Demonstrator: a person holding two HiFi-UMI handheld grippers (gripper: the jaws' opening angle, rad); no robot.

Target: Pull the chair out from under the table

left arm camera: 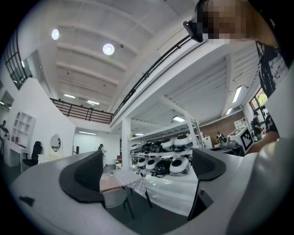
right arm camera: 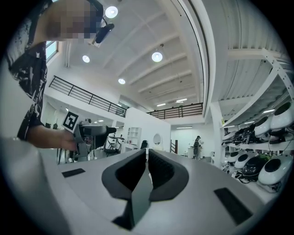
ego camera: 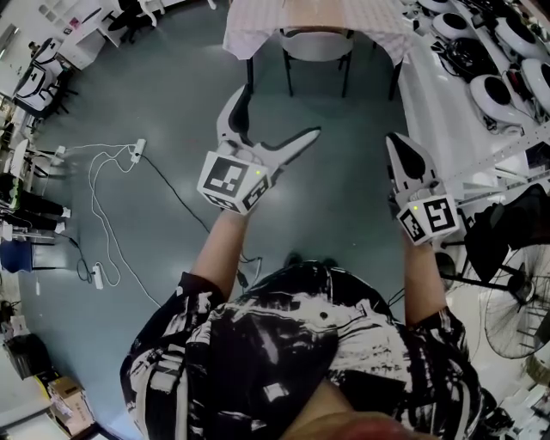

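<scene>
1. Chair [ego camera: 316, 45] sits tucked under the bench [ego camera: 249, 27], well ahead.
2. Left claw [ego camera: 277, 113] gapes wide, empty; right claw [ego camera: 402, 148] is closed on nothing.
3. Approach stage: next, probably reach for the backrest.

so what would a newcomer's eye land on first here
The left hand-held gripper, in the middle of the head view, is held out with its jaws wide open and nothing between them. Beside it, the right hand-held gripper is shut and empty. Across the bare floor at the top, a chair sits tucked under a cloth-covered table.
</scene>
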